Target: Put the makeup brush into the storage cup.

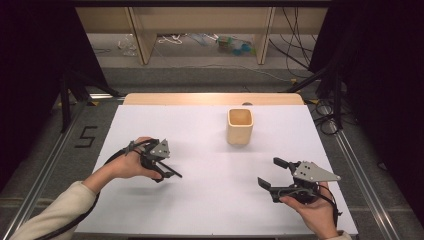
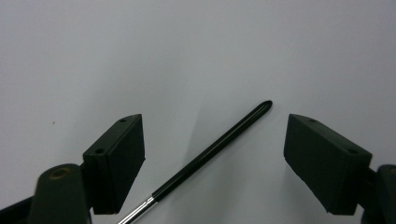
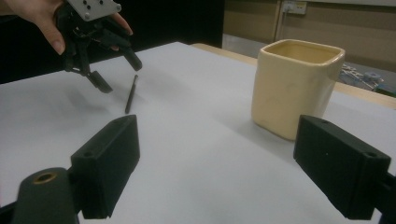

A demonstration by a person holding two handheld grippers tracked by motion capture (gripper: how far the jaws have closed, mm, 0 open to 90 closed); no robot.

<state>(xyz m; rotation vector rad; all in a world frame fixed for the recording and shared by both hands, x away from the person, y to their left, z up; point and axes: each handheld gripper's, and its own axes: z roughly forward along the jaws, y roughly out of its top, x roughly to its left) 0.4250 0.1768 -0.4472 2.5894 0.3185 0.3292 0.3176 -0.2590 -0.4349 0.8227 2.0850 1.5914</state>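
One white table (image 1: 210, 200) carries everything here, and the cup (image 1: 240, 126) serves as the landmark: a cream, square-sided vessel standing upright toward the far edge. The right gripper (image 1: 272, 177) is held nearer the person than the cup and a little to its right, its jaws spread wide with nothing between them, aimed back toward the cup. The left gripper (image 1: 167, 167) hangs well to the cup's left and nearer the person, tilted down at the table, its jaws wide apart and gripping nothing. Between those jaws lies the tool (image 2: 212, 149), a slim rod with a black handle and a bright metal shaft. It lies flat on the table, untouched by either pad (image 2: 116, 161). In the high view its long axis runs diagonally, the black tip (image 1: 179, 176) pointing away from the hand, toward the right gripper.
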